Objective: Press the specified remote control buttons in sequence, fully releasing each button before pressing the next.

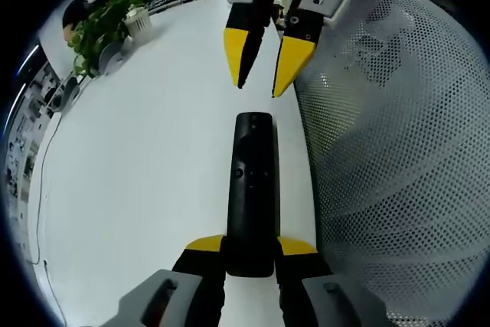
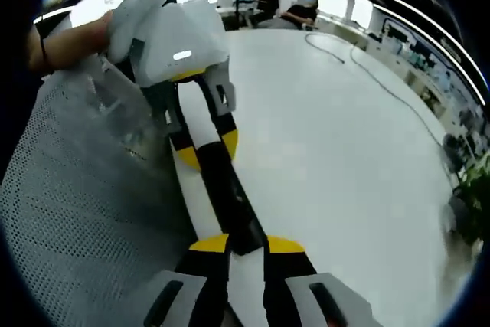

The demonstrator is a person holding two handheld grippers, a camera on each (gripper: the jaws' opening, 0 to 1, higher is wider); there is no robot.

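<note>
Two grippers worked one slim, rigid remote (image 1: 251, 189): left gripper (image 1: 250, 254) clamped its near end. Right gripper (image 1: 262, 70) hovered above, tips slightly apart, probably poking with one tip.

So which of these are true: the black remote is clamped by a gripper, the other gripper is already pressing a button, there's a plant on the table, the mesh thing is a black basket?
1. The long black plastic remote control is clamped at its near end by the left gripper. True.
2. The right gripper is pressing a button. False: in the left gripper view its yellow tips hang beyond the remote's far end, slightly parted.
3. A leafy green potted plant stands on the white table. True.
4. The mesh object is a black basket. False: it is a white perforated mesh chair back beside the table.
</note>
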